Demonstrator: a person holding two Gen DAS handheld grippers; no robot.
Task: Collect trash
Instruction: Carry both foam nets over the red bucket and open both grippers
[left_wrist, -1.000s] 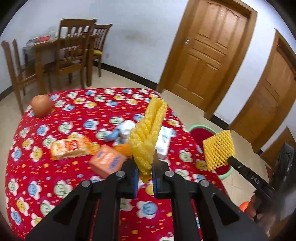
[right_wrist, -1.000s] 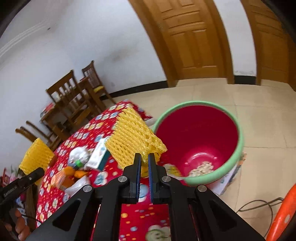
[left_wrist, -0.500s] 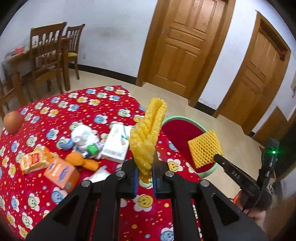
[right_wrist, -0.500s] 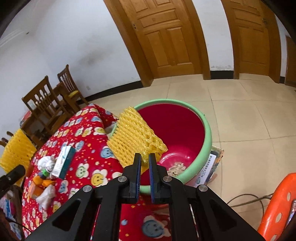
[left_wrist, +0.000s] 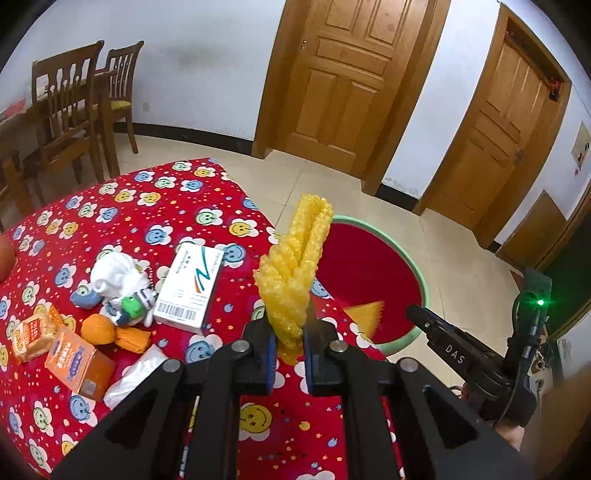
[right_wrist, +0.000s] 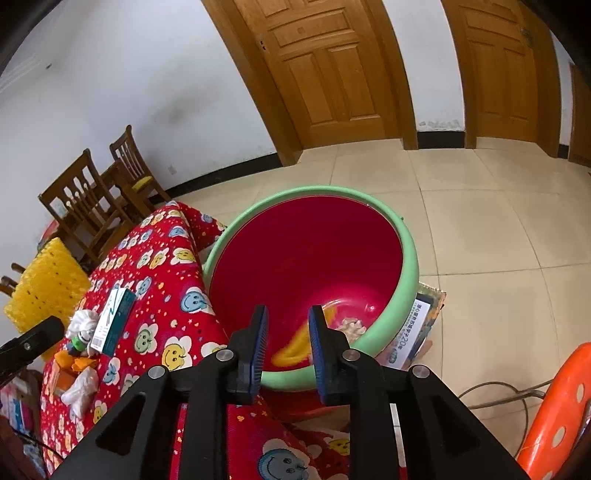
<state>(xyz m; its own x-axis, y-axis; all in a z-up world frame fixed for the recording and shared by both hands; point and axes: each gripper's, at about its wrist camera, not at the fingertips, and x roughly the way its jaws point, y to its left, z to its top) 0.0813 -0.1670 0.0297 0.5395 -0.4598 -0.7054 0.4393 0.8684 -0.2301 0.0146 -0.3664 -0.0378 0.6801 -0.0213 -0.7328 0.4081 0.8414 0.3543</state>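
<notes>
Two yellow foam nets: one clamped upright (left_wrist: 295, 273) in the closed left hand-held gripper (left_wrist: 290, 363), above the counter (left_wrist: 155, 206) just beside the red bin (right_wrist: 408, 254); the other, a yellow blur (right_wrist: 295, 347), loose inside the bin below the right hand-held gripper (right_wrist: 285, 354), jaws opening, pads clear of it. One bin, green-rimmed, on the floor against the counter edge. On the counter away from the bin: one white box (left_wrist: 190, 288), one orange box (left_wrist: 79, 363), one crumpled tissue (left_wrist: 114, 273). Two wooden doors (left_wrist: 343, 81) beyond the bin. Only in the right wrist view: bin bottom with pale scraps (right_wrist: 351, 326), an orange stool (right_wrist: 554, 410) beside the bin. Only in the left wrist view: the right tool's green light (left_wrist: 540, 302).
</notes>
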